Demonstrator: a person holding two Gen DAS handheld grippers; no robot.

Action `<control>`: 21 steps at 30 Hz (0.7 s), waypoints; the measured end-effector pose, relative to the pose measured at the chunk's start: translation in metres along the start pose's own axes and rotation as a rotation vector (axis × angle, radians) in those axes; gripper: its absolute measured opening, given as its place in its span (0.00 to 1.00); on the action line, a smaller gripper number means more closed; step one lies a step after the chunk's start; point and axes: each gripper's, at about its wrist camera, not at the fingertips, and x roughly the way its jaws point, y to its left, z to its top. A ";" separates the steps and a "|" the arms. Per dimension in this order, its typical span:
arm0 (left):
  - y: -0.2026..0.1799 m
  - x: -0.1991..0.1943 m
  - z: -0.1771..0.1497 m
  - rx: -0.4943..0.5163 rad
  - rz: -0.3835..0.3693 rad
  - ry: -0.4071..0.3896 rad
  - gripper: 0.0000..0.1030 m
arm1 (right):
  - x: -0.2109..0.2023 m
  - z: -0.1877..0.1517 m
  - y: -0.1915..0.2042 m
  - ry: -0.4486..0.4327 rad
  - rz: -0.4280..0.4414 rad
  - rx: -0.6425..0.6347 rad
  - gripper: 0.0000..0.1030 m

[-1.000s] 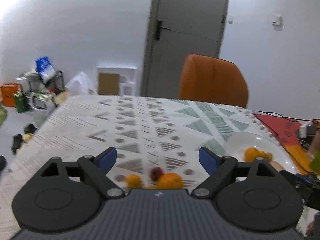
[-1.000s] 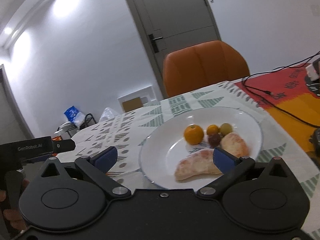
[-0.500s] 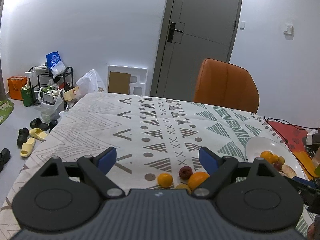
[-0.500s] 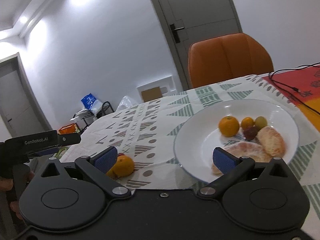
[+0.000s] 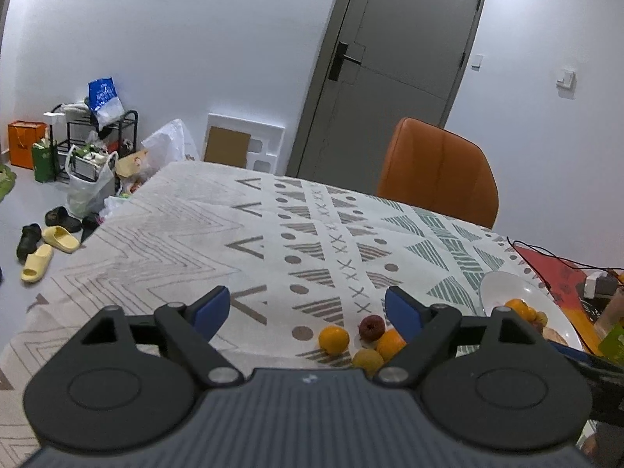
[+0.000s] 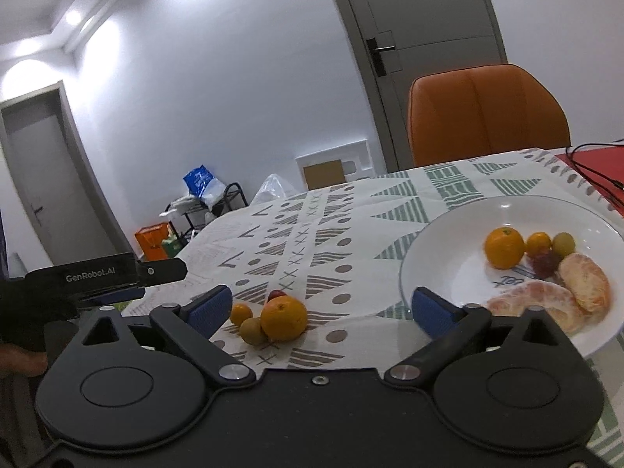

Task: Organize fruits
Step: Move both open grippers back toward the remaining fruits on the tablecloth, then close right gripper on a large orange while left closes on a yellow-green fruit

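Loose fruit lies on the patterned tablecloth: a large orange [image 6: 283,318], a small orange [image 6: 240,313], a tan round fruit [image 6: 252,332] and a dark red fruit [image 6: 276,294]. The left wrist view shows the same cluster: small orange [image 5: 333,339], dark red fruit [image 5: 371,327], large orange [image 5: 390,345], tan fruit [image 5: 367,359]. A white plate [image 6: 440,249] holds an orange [image 6: 504,247], smaller fruits and two peeled citrus segments [image 6: 540,304]. My left gripper [image 5: 308,310] and right gripper [image 6: 319,308] are both open, empty, above the table near the cluster.
An orange chair [image 5: 438,171] stands at the table's far side before a grey door [image 5: 390,66]. Black cables [image 6: 596,179] cross a red mat at the right. Bags, a rack [image 5: 97,132] and slippers [image 5: 43,253] crowd the floor at left. The plate [image 5: 503,288] sits right of the cluster.
Both grippers have risen and pulled back. The right view has swung left, bringing the loose fruit cluster between its fingers and shifting the plate to the right.
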 end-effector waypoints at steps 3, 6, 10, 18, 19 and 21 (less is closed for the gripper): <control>0.001 0.003 -0.004 0.002 -0.012 0.011 0.81 | 0.007 -0.001 0.004 0.020 0.012 -0.007 0.82; 0.004 0.006 -0.007 -0.007 -0.028 0.023 0.77 | 0.015 -0.003 0.008 0.042 0.022 -0.017 0.76; 0.008 0.011 -0.011 -0.015 -0.043 0.044 0.69 | 0.024 -0.005 0.012 0.068 0.037 -0.024 0.70; 0.021 0.021 -0.016 -0.049 -0.082 0.090 0.52 | 0.049 -0.006 0.021 0.123 0.057 -0.042 0.60; 0.022 0.022 -0.016 -0.050 -0.083 0.093 0.52 | 0.053 -0.006 0.022 0.128 0.058 -0.044 0.59; 0.024 0.023 -0.017 -0.053 -0.088 0.100 0.50 | 0.058 -0.006 0.023 0.137 0.059 -0.043 0.57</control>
